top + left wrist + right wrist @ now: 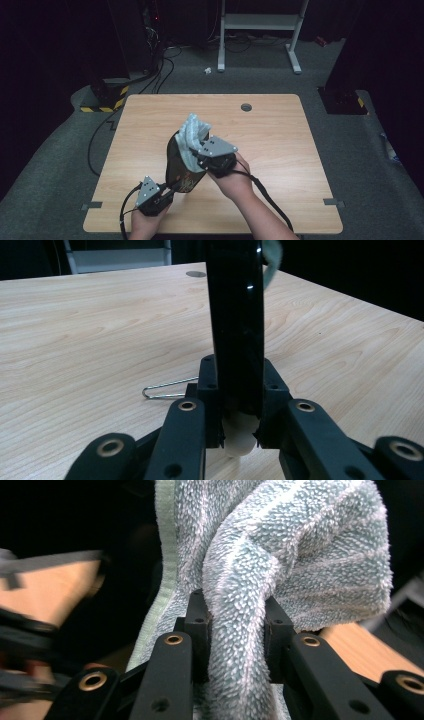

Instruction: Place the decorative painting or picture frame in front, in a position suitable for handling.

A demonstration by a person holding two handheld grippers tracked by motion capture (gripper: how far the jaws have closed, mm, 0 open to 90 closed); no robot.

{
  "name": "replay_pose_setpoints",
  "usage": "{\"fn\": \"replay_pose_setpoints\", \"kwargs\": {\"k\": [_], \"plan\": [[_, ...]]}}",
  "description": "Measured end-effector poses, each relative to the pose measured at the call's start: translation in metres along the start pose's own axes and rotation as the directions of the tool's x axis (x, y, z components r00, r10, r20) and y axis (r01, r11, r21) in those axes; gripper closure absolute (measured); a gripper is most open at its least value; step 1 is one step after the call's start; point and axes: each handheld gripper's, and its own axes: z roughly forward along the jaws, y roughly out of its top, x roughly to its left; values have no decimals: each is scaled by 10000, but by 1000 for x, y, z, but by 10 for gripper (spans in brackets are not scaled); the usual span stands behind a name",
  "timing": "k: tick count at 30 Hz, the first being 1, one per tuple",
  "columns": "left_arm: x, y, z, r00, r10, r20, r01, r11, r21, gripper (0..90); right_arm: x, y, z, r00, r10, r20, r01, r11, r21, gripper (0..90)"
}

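Note:
A black glossy object [179, 167] with a brownish pattern low on it stands tilted above the wooden table [270, 135]. My left gripper [172, 192] is shut on its lower end. In the left gripper view the jaws [239, 410] clamp this object [236, 315] edge-on, with a small white part [239, 440] under it. A pale blue terry towel [192, 132] is bunched over the object's top. My right gripper [201, 157] is shut on a fold of that towel [240, 630], which the right gripper [235, 625] pinches between its pads.
A thin wire clip [167, 388] lies on the table just left of the left gripper. A round cable hole [246, 107] sits near the table's far edge. Beyond the table stand a white metal frame [260, 22] and cables on the grey floor.

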Motion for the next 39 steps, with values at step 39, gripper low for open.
{"fn": "replay_pose_setpoints", "kwargs": {"k": [39], "plan": [[2, -1, 0, 10000, -45, 6, 44, 10000, 52, 770, 30, 23, 7, 9944, -1055, 18, 1053, 9902, -917, 717]]}}
